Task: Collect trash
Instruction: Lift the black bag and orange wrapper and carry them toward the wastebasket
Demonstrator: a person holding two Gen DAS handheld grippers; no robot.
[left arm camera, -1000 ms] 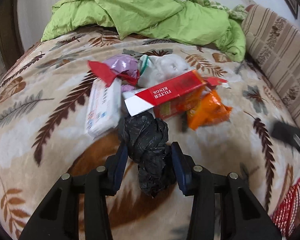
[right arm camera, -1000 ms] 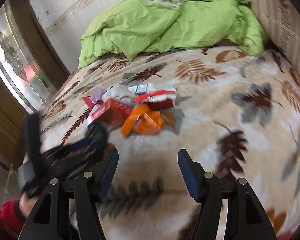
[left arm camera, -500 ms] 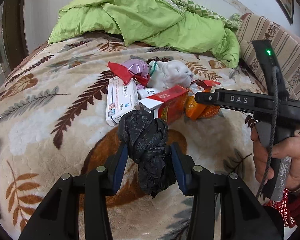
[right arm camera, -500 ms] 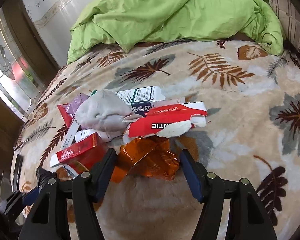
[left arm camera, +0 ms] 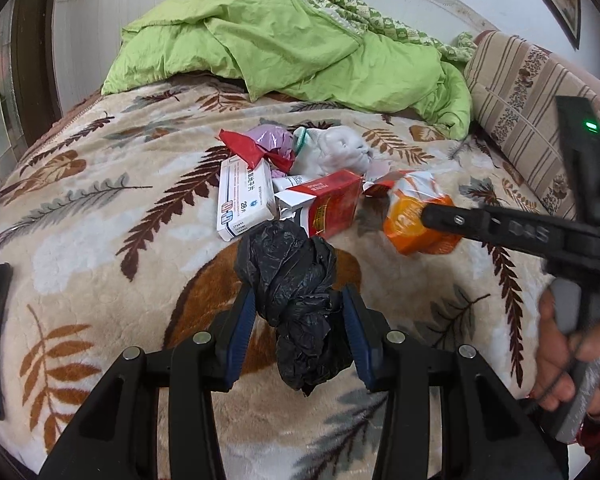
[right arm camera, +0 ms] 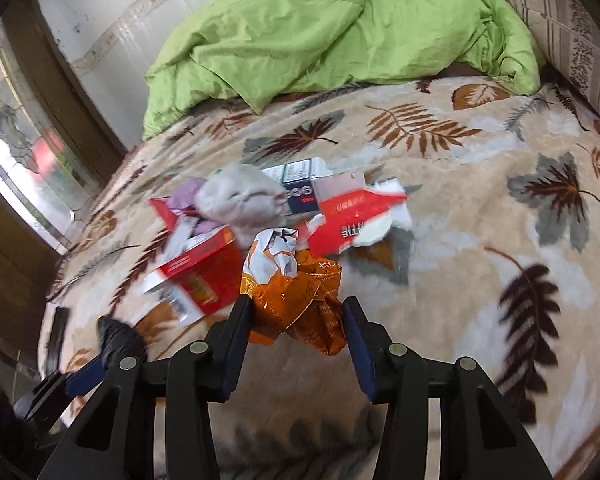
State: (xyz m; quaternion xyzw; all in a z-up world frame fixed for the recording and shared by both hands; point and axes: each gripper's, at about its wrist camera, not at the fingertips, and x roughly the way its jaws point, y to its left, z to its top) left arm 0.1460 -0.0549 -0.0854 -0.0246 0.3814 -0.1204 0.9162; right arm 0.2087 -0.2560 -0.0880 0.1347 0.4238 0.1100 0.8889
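Trash-wise: crinkled orange foil snack wrapper [right arm camera: 296,300], flat by the red carton [right arm camera: 204,276] 0.5 s ago, is now pinched & lifted by R gripper [right arm camera: 296,320], L gripper [left arm camera: 300,320] still clamping crumpled black plastic bag [left arm camera: 296,296] just this side of carton, so bagging prob next.

Bed [left arm camera: 100,216] was covered by a beige blanket with brown and grey leaf print, a crumpled green duvet [left arm camera: 284,48] heaped at its far end. White wall [right arm camera: 112,12] behind; striped floral headboard [left arm camera: 528,92] on the right. Patterned glass door [right arm camera: 24,152] in a dark wood frame on the left.
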